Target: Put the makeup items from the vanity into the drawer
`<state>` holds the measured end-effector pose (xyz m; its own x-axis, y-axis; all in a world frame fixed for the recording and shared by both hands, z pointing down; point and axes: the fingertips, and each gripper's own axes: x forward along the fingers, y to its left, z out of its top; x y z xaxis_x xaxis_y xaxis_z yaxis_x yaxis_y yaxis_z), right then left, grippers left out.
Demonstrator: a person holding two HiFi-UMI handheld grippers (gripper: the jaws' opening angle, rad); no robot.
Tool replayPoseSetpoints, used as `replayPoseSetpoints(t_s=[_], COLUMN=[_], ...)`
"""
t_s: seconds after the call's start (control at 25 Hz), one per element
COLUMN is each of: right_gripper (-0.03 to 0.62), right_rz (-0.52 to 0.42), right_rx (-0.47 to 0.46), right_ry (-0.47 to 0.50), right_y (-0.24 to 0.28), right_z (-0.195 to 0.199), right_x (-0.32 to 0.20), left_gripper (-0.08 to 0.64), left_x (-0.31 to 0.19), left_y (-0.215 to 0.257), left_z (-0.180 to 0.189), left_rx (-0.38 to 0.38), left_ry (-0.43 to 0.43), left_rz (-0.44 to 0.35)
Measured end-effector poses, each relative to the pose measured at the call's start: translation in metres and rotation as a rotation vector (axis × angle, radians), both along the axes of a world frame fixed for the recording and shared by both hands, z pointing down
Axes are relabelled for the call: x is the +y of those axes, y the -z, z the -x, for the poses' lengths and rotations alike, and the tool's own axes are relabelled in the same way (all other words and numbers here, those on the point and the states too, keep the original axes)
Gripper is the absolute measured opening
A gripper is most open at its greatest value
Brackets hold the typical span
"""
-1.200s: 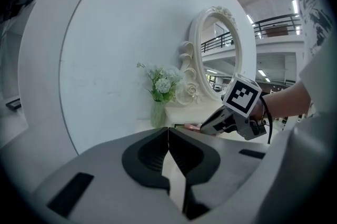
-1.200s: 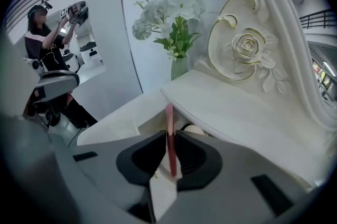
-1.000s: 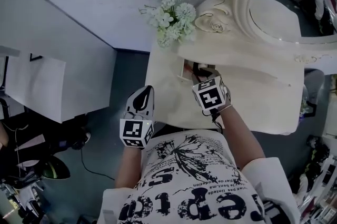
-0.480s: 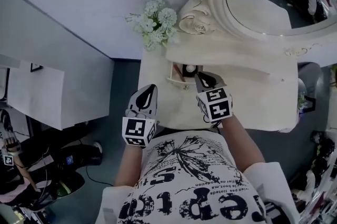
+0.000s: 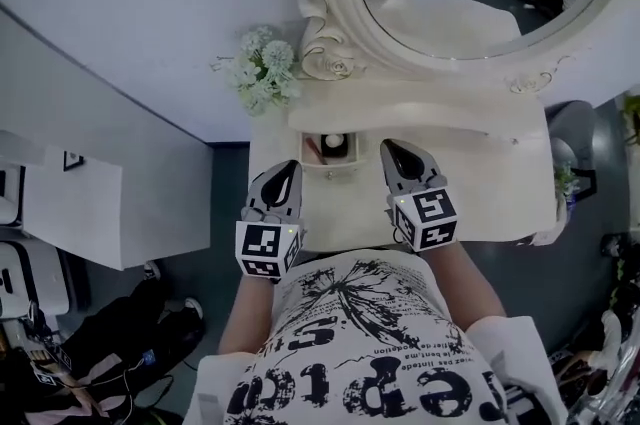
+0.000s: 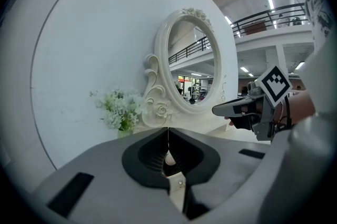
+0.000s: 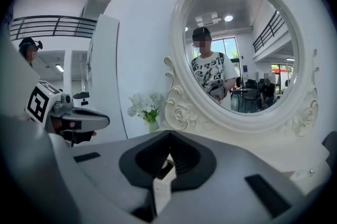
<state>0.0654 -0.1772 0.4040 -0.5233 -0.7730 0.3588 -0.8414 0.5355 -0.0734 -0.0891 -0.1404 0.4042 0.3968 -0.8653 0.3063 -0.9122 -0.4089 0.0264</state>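
The cream counter (image 5: 480, 188) stands against a pale wall. Along its back runs a raised ledge (image 5: 430, 116), which carries an oval mirror (image 5: 338, 8) in a carved, scrolled frame. A bunch of pale flowers (image 5: 258, 71) stands at the back left corner, just beside the frame. A small drawer (image 5: 328, 168) juts open from the ledge over the countertop, with a round pot (image 5: 334, 142) inside.
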Motion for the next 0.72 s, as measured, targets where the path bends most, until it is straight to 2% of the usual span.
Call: replayPoseSetpoints(t_s=[0.16,0.32,0.72], right_gripper=[0.017,0.017,0.017], right_rz=[-0.069,-0.118,-0.161], right_rx=[-0.039,-0.039,-0.035], right_ry=[-0.036,-0.074,-0.084], right_y=[0.012,0.015,0.023], right_z=[-0.021,-0.04,-0.055], right_x=[0.007,0.012,0.013], left_gripper=[0.021,0.02,0.021], left_x=[-0.004,-0.007,-0.009], left_y=[0.016,0.029,0.05], left_z=[-0.015,-0.027,-0.034], left_rx=[-0.002,0.002,-0.003], left_ry=[-0.031,-0.051,-0.036], left_rz=[-0.032,-0.049,-0.097])
